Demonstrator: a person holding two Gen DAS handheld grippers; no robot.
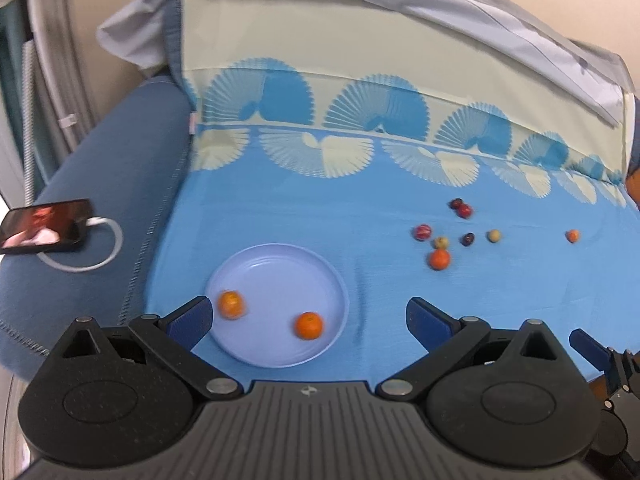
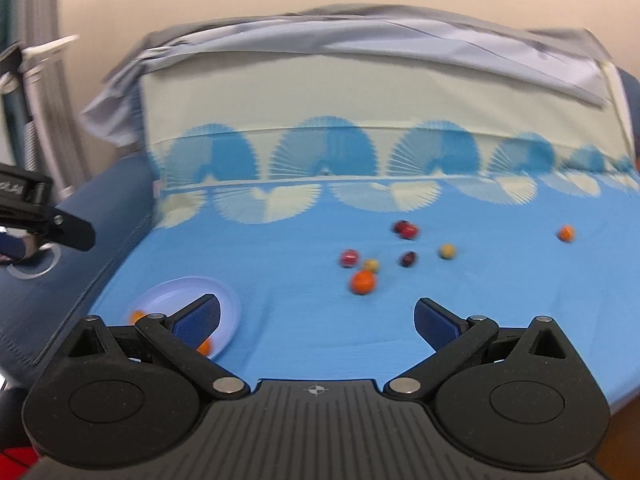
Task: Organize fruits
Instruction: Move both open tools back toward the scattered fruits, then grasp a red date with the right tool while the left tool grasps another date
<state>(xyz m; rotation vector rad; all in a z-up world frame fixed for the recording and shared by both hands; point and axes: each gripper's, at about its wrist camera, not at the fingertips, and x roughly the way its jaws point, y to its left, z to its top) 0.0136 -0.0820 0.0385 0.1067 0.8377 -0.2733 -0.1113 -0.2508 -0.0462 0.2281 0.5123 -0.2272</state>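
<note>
A pale blue plate (image 1: 280, 264) lies on the blue sheet and holds two oranges (image 1: 309, 325), the other orange (image 1: 231, 303) near its left rim. My left gripper (image 1: 310, 322) hovers open over the plate's near side, nothing between its fingers. Further right on the sheet lie several small fruits: a larger orange (image 1: 439, 259), red plums (image 1: 461, 208), yellowish ones (image 1: 494, 235) and a lone small orange (image 1: 572, 235). In the right wrist view my right gripper (image 2: 316, 322) stands open and empty, short of the larger orange (image 2: 362, 282); the plate (image 2: 188, 292) sits at its left finger.
A phone (image 1: 44, 226) on a white charging cable lies on the dark blue sofa arm at left. A patterned sheet covers the backrest (image 1: 340, 92), with grey cloth draped on top. The right gripper's fingertip (image 1: 588, 346) shows at the lower right of the left wrist view.
</note>
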